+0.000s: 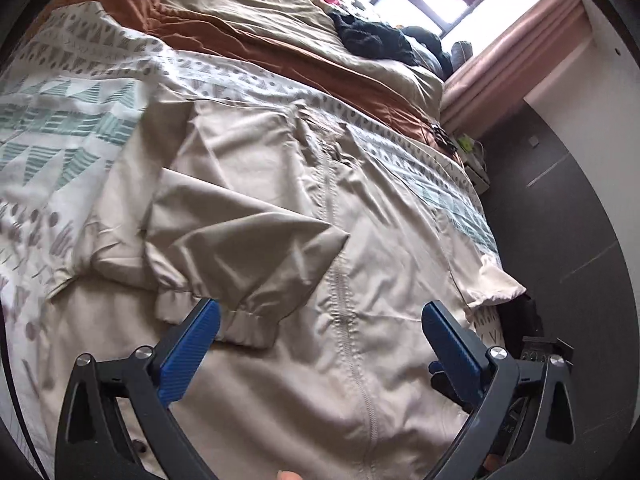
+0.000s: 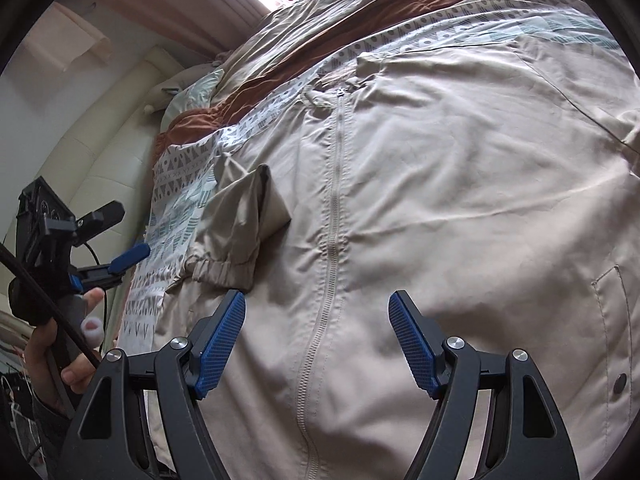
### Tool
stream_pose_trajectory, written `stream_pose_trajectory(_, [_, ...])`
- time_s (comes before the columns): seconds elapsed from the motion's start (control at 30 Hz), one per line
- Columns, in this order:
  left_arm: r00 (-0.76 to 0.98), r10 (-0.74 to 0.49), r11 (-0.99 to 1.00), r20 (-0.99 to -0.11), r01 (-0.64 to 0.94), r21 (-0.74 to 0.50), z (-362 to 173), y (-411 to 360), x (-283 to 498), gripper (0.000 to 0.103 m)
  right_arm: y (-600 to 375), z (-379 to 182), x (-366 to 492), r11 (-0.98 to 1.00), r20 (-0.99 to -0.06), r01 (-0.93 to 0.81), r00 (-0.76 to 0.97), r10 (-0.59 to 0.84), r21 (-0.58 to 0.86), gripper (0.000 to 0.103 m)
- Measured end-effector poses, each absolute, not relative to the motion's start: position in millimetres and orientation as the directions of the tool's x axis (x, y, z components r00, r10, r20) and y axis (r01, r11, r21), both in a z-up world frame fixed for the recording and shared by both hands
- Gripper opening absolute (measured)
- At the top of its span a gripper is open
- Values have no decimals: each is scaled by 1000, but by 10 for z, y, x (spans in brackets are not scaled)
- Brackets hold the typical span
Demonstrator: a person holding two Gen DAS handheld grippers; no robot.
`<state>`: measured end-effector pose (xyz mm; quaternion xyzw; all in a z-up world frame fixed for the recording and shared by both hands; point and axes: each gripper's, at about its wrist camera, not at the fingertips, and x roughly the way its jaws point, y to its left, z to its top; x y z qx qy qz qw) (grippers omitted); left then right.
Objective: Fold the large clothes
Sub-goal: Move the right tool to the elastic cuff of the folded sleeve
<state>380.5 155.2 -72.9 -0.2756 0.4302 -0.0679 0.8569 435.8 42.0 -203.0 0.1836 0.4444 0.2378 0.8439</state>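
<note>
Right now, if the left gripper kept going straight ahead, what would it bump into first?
Probably the beige jacket spread on the bed: the open left gripper points at its front, near the zipper and folded sleeve's cuff. Depth is hard to judge.

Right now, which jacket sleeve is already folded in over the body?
The sleeve left of the zipper in both views: it lies across the jacket front, elastic cuff toward the tongs. The other sleeve still stretches out to the bed edge.

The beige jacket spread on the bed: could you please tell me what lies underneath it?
Under the beige jacket a white patterned duvet shows around its edges. How the duvet lies beneath the jacket's body is covered. One sleeve is folded on top of the front.
</note>
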Motion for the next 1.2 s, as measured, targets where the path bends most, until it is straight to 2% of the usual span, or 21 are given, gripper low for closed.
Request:
stream_pose_trajectory(0.3, [674,-194,836,-713,-266,-479,-782,2368,3160,103,1067,-2045,4414,783,-644,-373,445,622,499,73])
stream_pose_trajectory(0.5, [691,-124,813,-713,-342,-472,-872,2822,2693,103,1721,-2093,4575,767,-671,-472,398,626,435,73])
stream_pose_trajectory(0.83, [677,-46,754,-735,-459,-470,-1122,3336,2065,102,2844,-2382,5043,807,-788,-535,373,489,248,73])
stream_pose_trajectory(1.13, [666,-42,709,-745,-505,-492,-1323,3483,1876,102,3384,-2833,5361,836,-864,-540,369,343,101,73])
stream_pose_trajectory(1.17, [668,-44,708,-743,-504,-494,-1329,3479,1884,102,3412,-2839,5376,830,-865,-550,367,341,94,71])
stream_pose_trajectory(1.2, [669,-45,708,-742,-503,-496,-1335,3474,1895,102,3417,-2832,5395,827,-865,-554,365,344,95,51])
